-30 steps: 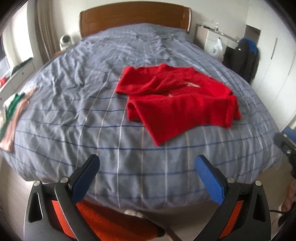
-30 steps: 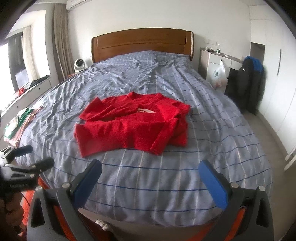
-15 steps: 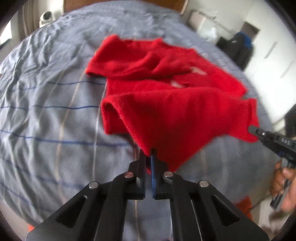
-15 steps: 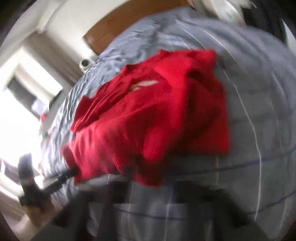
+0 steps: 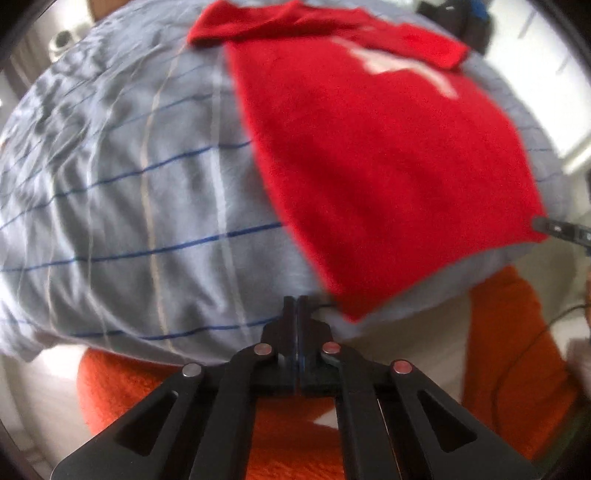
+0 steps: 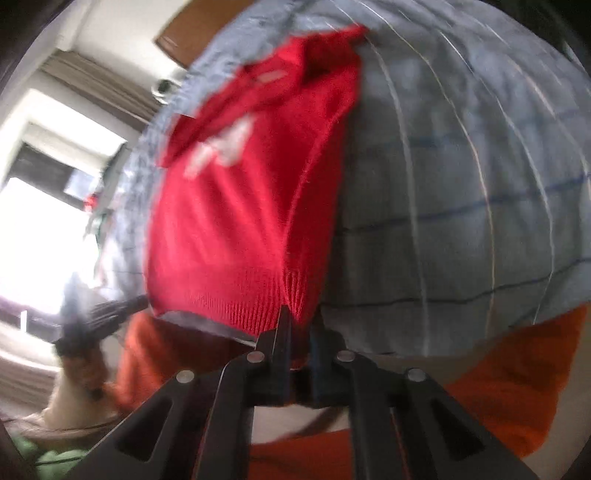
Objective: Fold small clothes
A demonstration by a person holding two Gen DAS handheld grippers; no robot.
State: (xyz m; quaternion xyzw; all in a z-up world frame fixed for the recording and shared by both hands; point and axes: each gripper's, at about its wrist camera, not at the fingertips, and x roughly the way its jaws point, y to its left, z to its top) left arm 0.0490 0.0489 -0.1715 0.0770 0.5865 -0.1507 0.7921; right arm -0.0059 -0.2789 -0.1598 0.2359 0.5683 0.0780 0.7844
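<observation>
Across the near part of the grey-blue bedspread with thin blue and white stripes (image 5: 155,206), the red knitted sweater with a white marking on its chest (image 5: 388,155) lies spread flat, its ribbed hem toward me at the bed's near edge and its collar end toward the far side. My left gripper (image 5: 297,301) has its black fingers pressed together; the sweater's near left hem corner sits just to the right of the tips, and with the blur I cannot say for sure whether cloth is pinched between them. In the right wrist view, my right gripper (image 6: 297,321) is nearly closed on the ribbed hem of the sweater (image 6: 240,206) at its near right corner, red knit filling the narrow gap between the fingers. From that side the left gripper (image 6: 125,306) shows as a dark blurred shape reaching the sweater's other hem corner, with my left hand (image 6: 81,354) behind it. In the left wrist view the right gripper's tip (image 5: 561,230) touches the far right end of the hem. One sleeve (image 5: 236,26) lies folded across the far left of the garment. Below the bed edge my orange fleece trousers (image 5: 517,354) fill the near ground. A brown wooden headboard (image 6: 177,33) and a bright window (image 6: 40,229) stand beyond the bed.
</observation>
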